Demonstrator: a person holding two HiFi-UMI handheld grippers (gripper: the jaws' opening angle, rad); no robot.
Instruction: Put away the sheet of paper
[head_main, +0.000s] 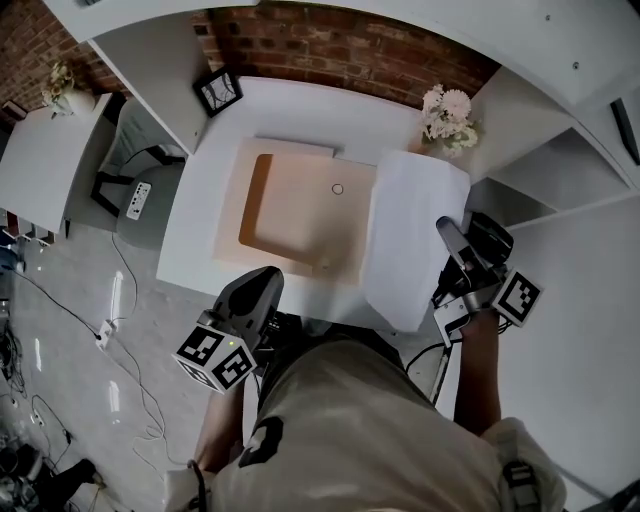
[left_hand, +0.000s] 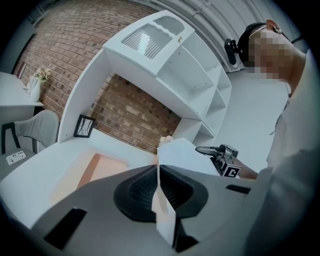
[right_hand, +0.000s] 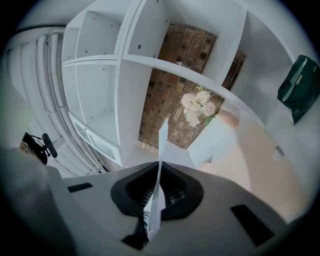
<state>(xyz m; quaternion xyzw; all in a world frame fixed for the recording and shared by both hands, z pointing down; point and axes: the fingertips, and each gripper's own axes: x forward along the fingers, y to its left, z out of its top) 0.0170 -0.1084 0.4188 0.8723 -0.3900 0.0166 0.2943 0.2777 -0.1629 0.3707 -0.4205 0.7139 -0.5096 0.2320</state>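
The right gripper (right_hand: 160, 165) is seen with its jaws pressed together on the sheet of paper (right_hand: 152, 220), which runs edge-on between the pads and rises past the fingertips. In the head view this grip is placed on the sheet's right edge. From those fingers the sheet is spread leftward, bowed and lifted over the right part of the white desk (head_main: 195, 240).

The left gripper (left_hand: 159, 167) is likewise closed, and a thin pale layer is pinched edge-on between its pads. In the head view its fingertips are set at the near edge of the peach folder (head_main: 300, 215), well apart from the sheet, so the pinched layer is taken to be part of that folder. The contact itself is covered by the gripper body.

The folder is laid on the desk ahead of the left fingers, between the two grippers. Its right side is bordered by the sheet's left edge.

Farther out, a bunch of white flowers (head_main: 447, 118) is stood beyond the right fingers at the back of the desk. A black picture frame (head_main: 217, 92) is propped beyond the left fingers and to their left. A brick wall (head_main: 330, 45) is seen behind both. White shelves (right_hand: 100, 75) are ranged above and left of the right fingers in the right gripper view. A grey chair (head_main: 135, 150) is placed on the floor well to the left of the left fingers.
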